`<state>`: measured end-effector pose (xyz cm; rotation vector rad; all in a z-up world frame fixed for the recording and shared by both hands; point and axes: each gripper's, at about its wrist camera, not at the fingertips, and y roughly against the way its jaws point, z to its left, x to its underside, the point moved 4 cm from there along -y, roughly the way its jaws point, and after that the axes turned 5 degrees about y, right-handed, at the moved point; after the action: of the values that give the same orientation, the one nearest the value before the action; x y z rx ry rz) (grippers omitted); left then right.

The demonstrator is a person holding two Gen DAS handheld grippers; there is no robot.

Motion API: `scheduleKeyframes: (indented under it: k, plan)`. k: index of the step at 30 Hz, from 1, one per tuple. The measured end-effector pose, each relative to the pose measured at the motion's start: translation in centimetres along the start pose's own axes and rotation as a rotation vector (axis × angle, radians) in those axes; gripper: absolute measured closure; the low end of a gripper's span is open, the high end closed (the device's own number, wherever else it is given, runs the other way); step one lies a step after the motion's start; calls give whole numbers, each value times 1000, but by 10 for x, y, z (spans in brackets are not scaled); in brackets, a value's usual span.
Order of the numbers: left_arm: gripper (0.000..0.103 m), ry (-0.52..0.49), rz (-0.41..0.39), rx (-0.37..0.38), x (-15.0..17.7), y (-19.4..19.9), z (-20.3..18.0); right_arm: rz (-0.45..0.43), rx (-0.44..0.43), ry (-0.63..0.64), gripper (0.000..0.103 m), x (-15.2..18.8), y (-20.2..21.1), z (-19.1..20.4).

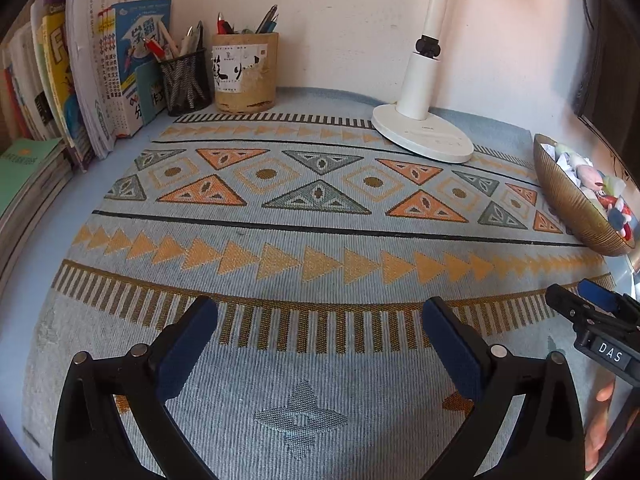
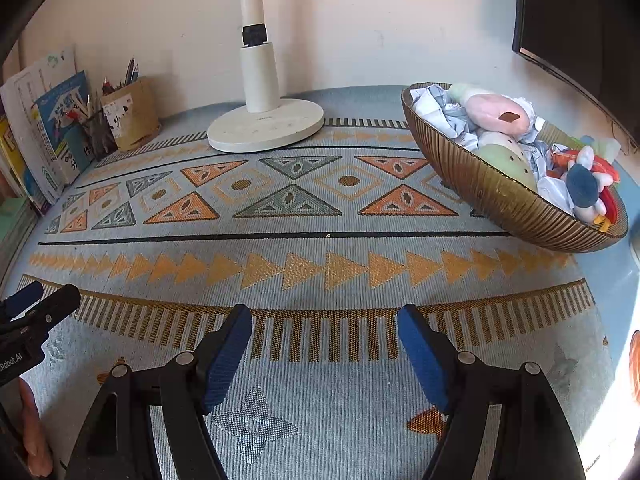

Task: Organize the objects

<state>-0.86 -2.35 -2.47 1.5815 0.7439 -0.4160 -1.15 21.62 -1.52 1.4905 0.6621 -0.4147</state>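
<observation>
A ribbed golden bowl (image 2: 480, 184) at the right holds several plush toys and crumpled papers, among them a pink plush (image 2: 498, 114); it also shows in the left wrist view (image 1: 568, 196). Two pen holders stand at the back left: a black mesh cup (image 1: 186, 82) and a tan cylinder (image 1: 245, 74), both full of pens. My left gripper (image 1: 320, 312) is open and empty above the patterned mat (image 1: 320, 240). My right gripper (image 2: 324, 318) is open and empty above the same mat (image 2: 304, 240). Each gripper shows at the edge of the other's view.
A white desk lamp (image 1: 424, 136) stands at the back, its base on the mat (image 2: 266, 130). Books (image 1: 80, 80) lean upright at the back left, with a flat stack (image 1: 28, 176) beside them. A dark monitor (image 2: 576, 20) hangs at the right. A wall runs behind.
</observation>
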Motion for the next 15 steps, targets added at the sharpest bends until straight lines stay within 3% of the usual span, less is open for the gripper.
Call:
scheduleKeyframes:
  k: [5, 7, 10, 15]
  plan:
    - [1, 58, 68, -5, 3, -11, 9, 25, 6, 7, 29, 1, -5, 1]
    - [1, 30, 70, -43, 4, -12, 5, 13, 18, 12, 29, 1, -3, 1]
    - [0, -45, 94, -110, 7, -16, -4, 0, 24, 20, 20, -1, -1, 2]
    - [1, -50, 95, -95, 5, -14, -3, 23, 20, 18, 18, -1, -6, 2]
